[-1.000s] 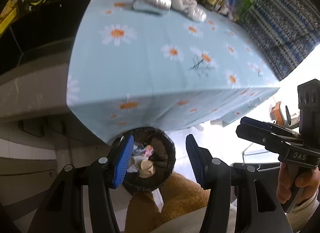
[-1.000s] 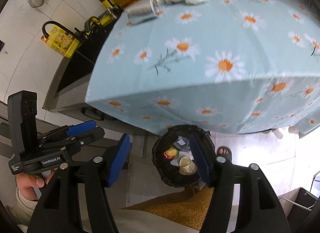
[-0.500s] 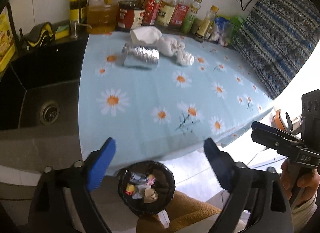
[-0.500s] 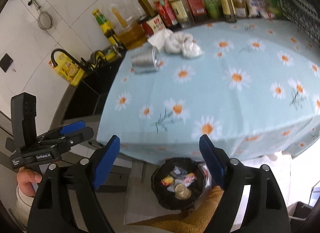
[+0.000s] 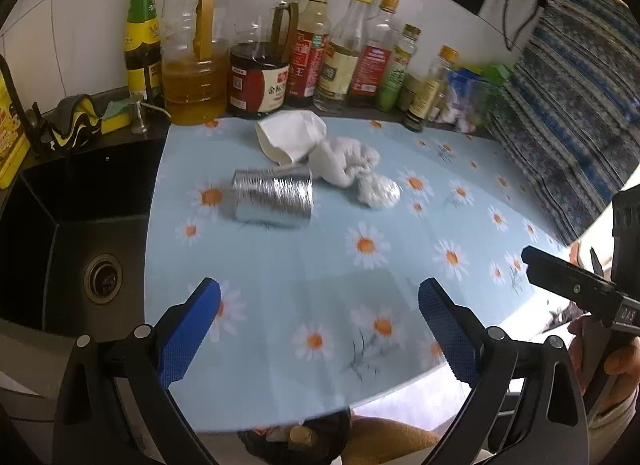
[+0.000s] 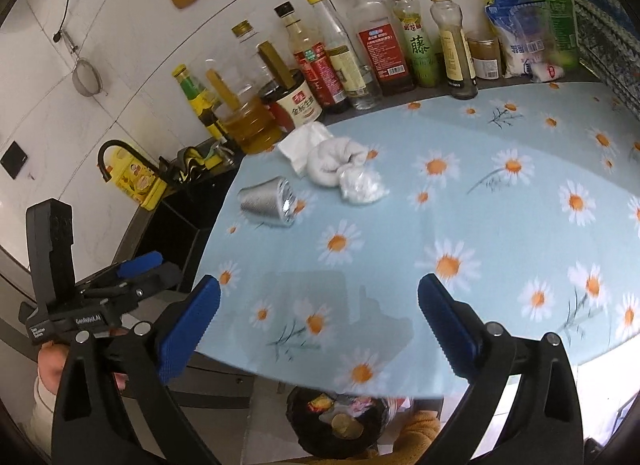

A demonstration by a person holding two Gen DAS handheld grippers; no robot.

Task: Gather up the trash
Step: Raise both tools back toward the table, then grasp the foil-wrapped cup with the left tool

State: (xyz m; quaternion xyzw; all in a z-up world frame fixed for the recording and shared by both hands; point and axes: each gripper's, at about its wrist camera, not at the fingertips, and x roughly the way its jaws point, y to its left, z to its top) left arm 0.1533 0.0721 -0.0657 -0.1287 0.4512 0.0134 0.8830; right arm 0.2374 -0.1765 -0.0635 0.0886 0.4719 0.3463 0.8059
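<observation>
On the daisy-print tablecloth point(image 5: 400, 225) a silver foil cup point(image 5: 274, 195) point(image 6: 268, 201) lies on its side. Behind it lie a white paper piece point(image 5: 290, 135) point(image 6: 304, 141), a rolled white cloth point(image 5: 342, 163) point(image 6: 332, 161) and a clear plastic wad point(image 5: 378, 191) point(image 6: 362, 185). The black trash bin point(image 5: 296, 441) point(image 6: 340, 421) with scraps inside peeks from under the table's near edge. My left gripper point(image 5: 320, 293) and right gripper point(image 6: 319, 285) hover above the near part of the table. Both have their jaws opening wide, with nothing between them.
A row of oil and sauce bottles point(image 5: 260, 65) point(image 6: 376, 49) lines the back wall. A black sink point(image 5: 80, 225) lies left of the table, with a yellow sponge point(image 5: 116, 119) behind it. A striped blue cloth point(image 5: 580, 105) hangs at the right. A hand point(image 5: 616, 365) holds the other tool.
Both grippers rose from over the trash bin to above the table edge, and their jaws spread from half open to wide. The bin slid to the bottom of both views.
</observation>
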